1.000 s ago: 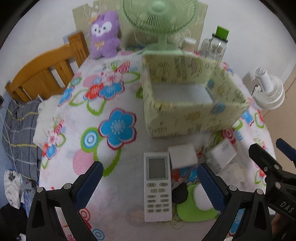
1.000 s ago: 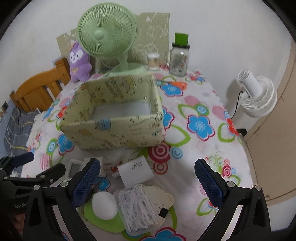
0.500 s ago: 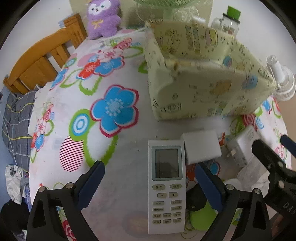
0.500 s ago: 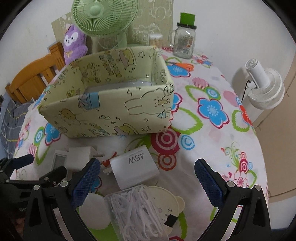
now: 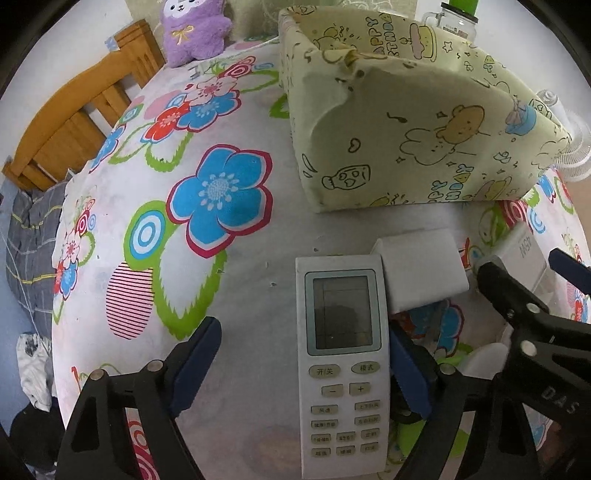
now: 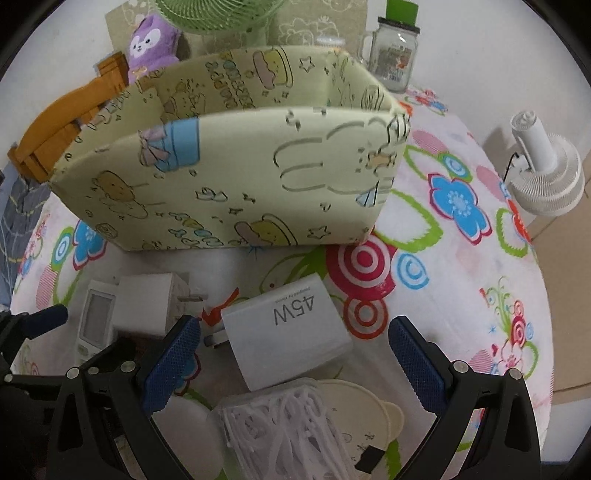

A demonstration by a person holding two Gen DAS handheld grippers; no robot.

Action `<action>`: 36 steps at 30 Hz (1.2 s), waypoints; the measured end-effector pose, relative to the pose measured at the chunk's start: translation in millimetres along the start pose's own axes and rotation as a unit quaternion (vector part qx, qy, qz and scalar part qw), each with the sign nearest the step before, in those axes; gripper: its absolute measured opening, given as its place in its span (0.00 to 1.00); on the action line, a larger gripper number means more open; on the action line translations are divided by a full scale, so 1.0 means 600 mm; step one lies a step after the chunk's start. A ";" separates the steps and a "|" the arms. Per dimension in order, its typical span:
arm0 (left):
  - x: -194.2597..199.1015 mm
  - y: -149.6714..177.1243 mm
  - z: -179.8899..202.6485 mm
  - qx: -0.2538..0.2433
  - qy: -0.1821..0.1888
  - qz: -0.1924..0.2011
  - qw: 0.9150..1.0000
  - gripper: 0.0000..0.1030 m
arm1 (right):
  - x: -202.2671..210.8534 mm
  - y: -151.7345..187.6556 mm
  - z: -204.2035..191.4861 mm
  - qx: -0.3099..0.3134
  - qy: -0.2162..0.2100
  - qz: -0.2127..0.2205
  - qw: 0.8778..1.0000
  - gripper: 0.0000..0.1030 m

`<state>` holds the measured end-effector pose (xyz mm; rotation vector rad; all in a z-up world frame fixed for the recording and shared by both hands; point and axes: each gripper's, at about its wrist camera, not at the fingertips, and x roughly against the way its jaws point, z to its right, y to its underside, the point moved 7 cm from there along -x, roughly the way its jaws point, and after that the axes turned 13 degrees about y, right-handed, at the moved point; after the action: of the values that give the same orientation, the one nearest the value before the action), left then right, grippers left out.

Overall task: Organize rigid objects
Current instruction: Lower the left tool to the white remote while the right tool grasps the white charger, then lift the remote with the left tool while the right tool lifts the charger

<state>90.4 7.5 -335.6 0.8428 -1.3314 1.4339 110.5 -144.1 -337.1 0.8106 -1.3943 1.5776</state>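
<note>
A white remote control (image 5: 343,365) lies on the flowered tablecloth (image 5: 221,280). My left gripper (image 5: 301,369) points down over it with its jaws closing. The remote is between them; the right pad is at its edge and the left pad stands apart. A small white charger (image 5: 421,269) lies just beyond the remote. A white 45W charger (image 6: 288,339) lies between the wide fingers of my open right gripper (image 6: 295,362), untouched. The pale green cartoon-print box (image 6: 229,184) stands open-topped behind them.
A clear case of white picks (image 6: 288,428) and a beige bear-shaped coaster (image 6: 373,410) lie near the right gripper. A purple plush (image 5: 195,29), a glass jar (image 6: 395,55) and a green fan stand at the back. A wooden chair (image 5: 74,122) is left, a white fan (image 6: 546,177) right.
Both grippers have sunk toward the table, so the objects look larger. The left jaws have narrowed around the remote. The right gripper now straddles the 45W charger.
</note>
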 end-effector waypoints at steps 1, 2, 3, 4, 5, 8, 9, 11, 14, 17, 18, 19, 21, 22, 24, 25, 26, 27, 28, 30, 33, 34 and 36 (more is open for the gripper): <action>0.000 0.001 0.000 0.002 0.002 0.001 1.000 0.85 | -0.004 0.001 0.000 -0.006 -0.002 -0.005 1.000 0.99; 0.000 -0.001 -0.001 0.004 0.008 0.002 1.000 0.83 | -0.008 0.004 0.001 -0.013 -0.004 -0.012 1.000 0.99; 0.001 0.001 0.003 0.006 0.013 0.002 1.000 0.78 | -0.012 0.005 0.001 -0.018 -0.005 -0.017 1.000 0.98; 0.003 0.003 0.006 0.008 0.021 0.002 1.000 0.72 | -0.016 0.006 0.002 -0.021 -0.006 -0.022 1.000 0.97; 0.006 0.008 0.012 0.009 0.024 0.003 1.000 0.71 | -0.020 0.008 0.002 -0.024 -0.006 -0.028 0.999 0.95; 0.009 0.009 0.024 0.003 0.026 0.002 1.000 0.59 | -0.016 0.004 -0.006 -0.014 0.002 -0.024 1.000 0.89; 0.010 0.011 0.031 -0.002 0.029 0.002 1.000 0.53 | -0.015 0.003 -0.010 -0.008 0.003 -0.022 1.000 0.87; 0.011 0.012 0.040 -0.006 0.032 0.001 0.999 0.45 | -0.012 0.001 -0.017 0.003 0.011 -0.015 1.000 0.79; 0.010 0.013 0.041 -0.001 0.037 0.000 0.999 0.45 | -0.011 0.001 -0.017 -0.006 0.013 -0.017 1.000 0.79; 0.011 0.012 0.035 0.016 0.047 -0.001 0.999 0.44 | -0.009 0.004 -0.014 -0.009 0.016 -0.018 1.000 0.79; 0.012 0.011 0.033 0.019 0.049 -0.001 0.999 0.44 | -0.008 0.007 -0.015 -0.008 0.016 -0.019 1.000 0.79; 0.014 0.011 0.032 0.023 0.052 -0.001 0.998 0.44 | -0.007 0.010 -0.016 -0.009 0.015 -0.021 1.000 0.78; 0.016 0.005 0.026 0.027 0.055 0.000 0.998 0.44 | -0.008 0.010 -0.015 -0.016 0.013 -0.026 0.999 0.78; 0.018 0.003 0.026 0.029 0.059 0.000 0.998 0.44 | -0.008 0.008 -0.014 -0.020 0.011 -0.028 0.999 0.78; 0.024 0.000 0.028 0.037 0.070 0.002 0.997 0.44 | -0.001 0.009 -0.006 -0.034 0.006 -0.032 0.999 0.78; 0.029 -0.003 0.029 0.040 0.074 0.007 0.996 0.44 | 0.004 0.007 -0.005 -0.034 0.007 -0.030 0.999 0.78; 0.032 -0.006 0.031 0.039 0.076 0.009 0.996 0.44 | 0.010 0.005 -0.003 -0.032 0.012 -0.024 0.999 0.78; 0.038 -0.008 0.033 0.037 0.076 0.013 0.996 0.44 | 0.017 0.002 0.000 -0.031 0.018 -0.018 0.999 0.78; 0.045 -0.011 0.035 0.036 0.077 0.019 0.996 0.44 | 0.023 -0.001 0.003 -0.032 0.020 -0.013 0.999 0.78; 0.061 -0.014 0.040 0.031 0.080 0.027 0.996 0.44 | 0.035 -0.005 0.008 -0.037 0.021 -0.009 0.999 0.78; 0.080 -0.023 0.046 0.026 0.086 0.037 0.995 0.43 | 0.055 -0.015 0.019 -0.044 0.024 0.001 0.999 0.78; 0.090 -0.026 0.049 0.023 0.087 0.042 0.995 0.43 | 0.064 -0.016 0.017 -0.046 0.025 0.004 0.999 0.78; 0.100 -0.037 0.047 0.020 0.088 0.049 0.995 0.44 | 0.078 -0.024 0.023 -0.051 0.025 0.011 0.998 0.78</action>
<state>90.6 -9.9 -268.0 0.6684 -1.2270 1.5780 102.7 -149.1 -287.1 0.6919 -1.4393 1.5190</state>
